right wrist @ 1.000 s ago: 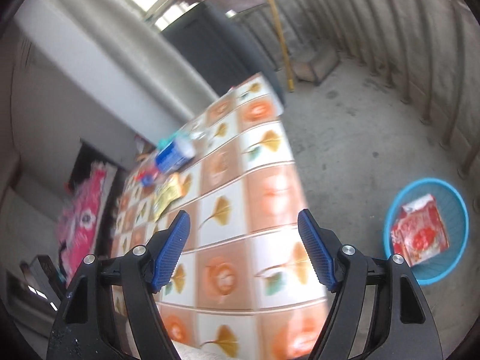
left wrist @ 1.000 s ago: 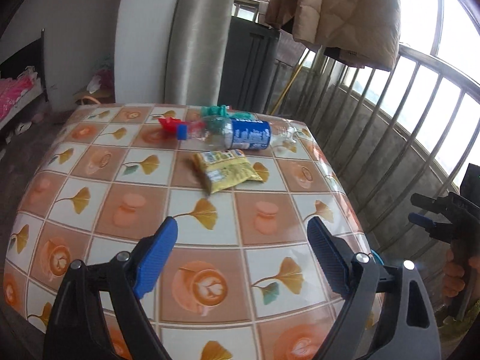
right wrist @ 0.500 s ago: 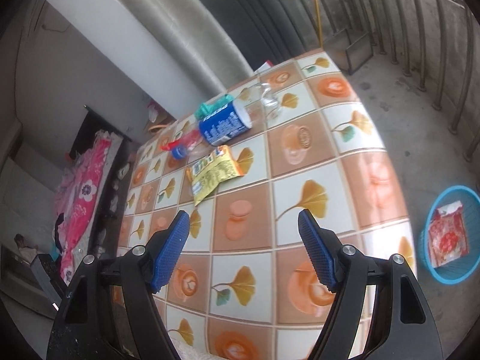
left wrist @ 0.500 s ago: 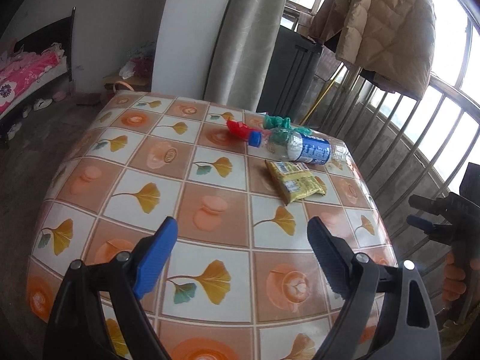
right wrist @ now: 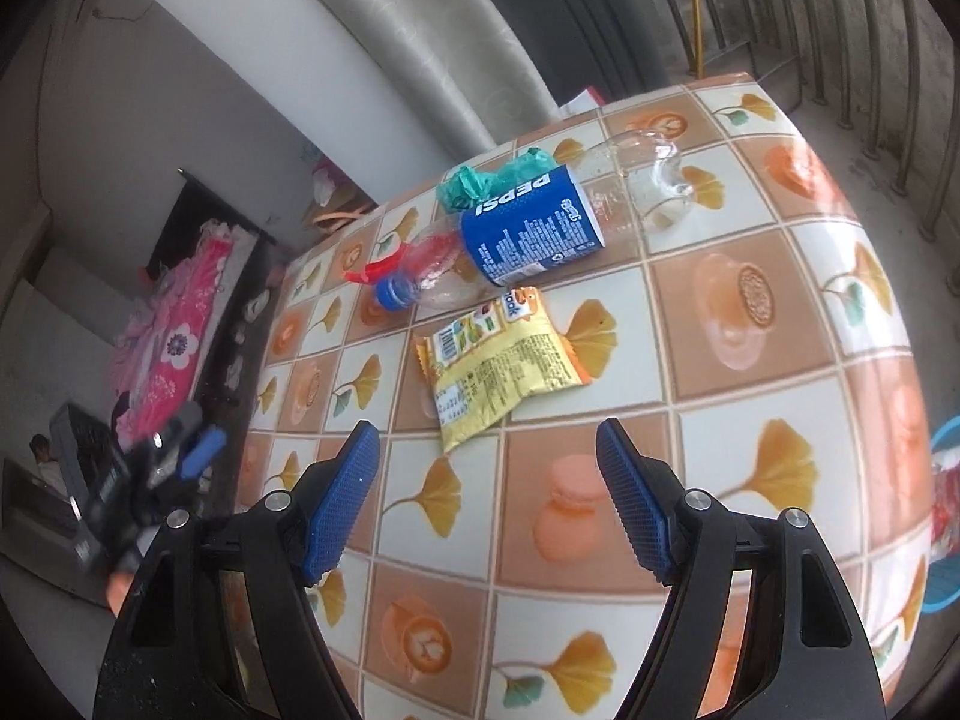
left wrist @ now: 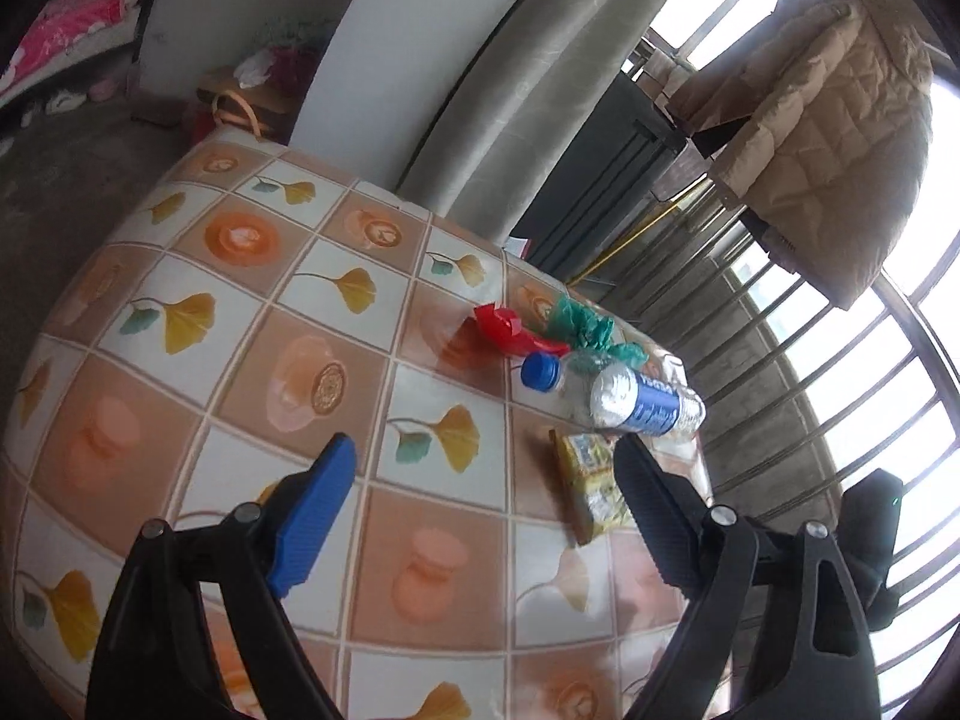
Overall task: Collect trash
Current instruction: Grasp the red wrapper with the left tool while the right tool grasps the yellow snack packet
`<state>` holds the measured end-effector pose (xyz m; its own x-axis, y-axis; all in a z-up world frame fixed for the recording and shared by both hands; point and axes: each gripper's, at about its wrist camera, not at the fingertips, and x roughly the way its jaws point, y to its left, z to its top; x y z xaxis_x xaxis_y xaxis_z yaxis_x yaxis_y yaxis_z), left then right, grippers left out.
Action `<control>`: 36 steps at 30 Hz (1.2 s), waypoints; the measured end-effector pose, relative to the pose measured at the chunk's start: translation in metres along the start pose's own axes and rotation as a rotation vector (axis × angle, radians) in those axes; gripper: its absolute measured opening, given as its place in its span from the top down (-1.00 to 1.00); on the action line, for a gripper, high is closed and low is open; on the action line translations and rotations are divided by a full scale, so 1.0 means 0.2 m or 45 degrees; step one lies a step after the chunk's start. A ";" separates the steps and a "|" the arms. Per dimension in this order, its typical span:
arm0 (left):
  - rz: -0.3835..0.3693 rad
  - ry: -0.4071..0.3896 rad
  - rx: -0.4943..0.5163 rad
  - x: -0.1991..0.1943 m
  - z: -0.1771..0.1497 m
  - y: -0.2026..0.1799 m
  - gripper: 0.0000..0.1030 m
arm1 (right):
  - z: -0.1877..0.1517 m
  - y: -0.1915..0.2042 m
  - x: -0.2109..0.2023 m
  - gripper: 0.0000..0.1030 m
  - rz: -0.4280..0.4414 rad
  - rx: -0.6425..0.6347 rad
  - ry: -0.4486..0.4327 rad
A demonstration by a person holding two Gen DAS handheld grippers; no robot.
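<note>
Four bits of trash are seen on the table [right wrist: 750,312]: a yellow snack packet [right wrist: 498,360], a clear bottle [right wrist: 528,228] with a blue label, a red scrap [left wrist: 504,324] and a green scrap [right wrist: 486,180]. The right gripper [right wrist: 486,504] is held wide apart with nothing in it – the packet lies flat just ahead of it and a little to the left, long side slanted across the jaws. The left gripper [left wrist: 480,516] is empty too, its jaws closing a little on nothing. The packet is seen off to its right, half hidden by a finger. The right hand looks better lined up. A blue basket [right wrist: 942,540] is seen on the floor, past the table edge.
</note>
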<state>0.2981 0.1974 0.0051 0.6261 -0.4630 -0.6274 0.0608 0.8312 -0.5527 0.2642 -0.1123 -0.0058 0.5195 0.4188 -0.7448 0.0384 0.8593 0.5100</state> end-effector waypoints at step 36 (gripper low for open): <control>0.254 0.195 -0.056 0.74 0.30 0.13 0.96 | 0.04 0.06 0.45 0.50 -0.270 -0.387 0.108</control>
<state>0.4380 0.1682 -0.0687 0.4968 -0.3355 -0.8004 -0.0882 0.8979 -0.4312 0.3180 -0.0655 -0.0638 0.4539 0.2341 -0.8597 -0.1243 0.9721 0.1991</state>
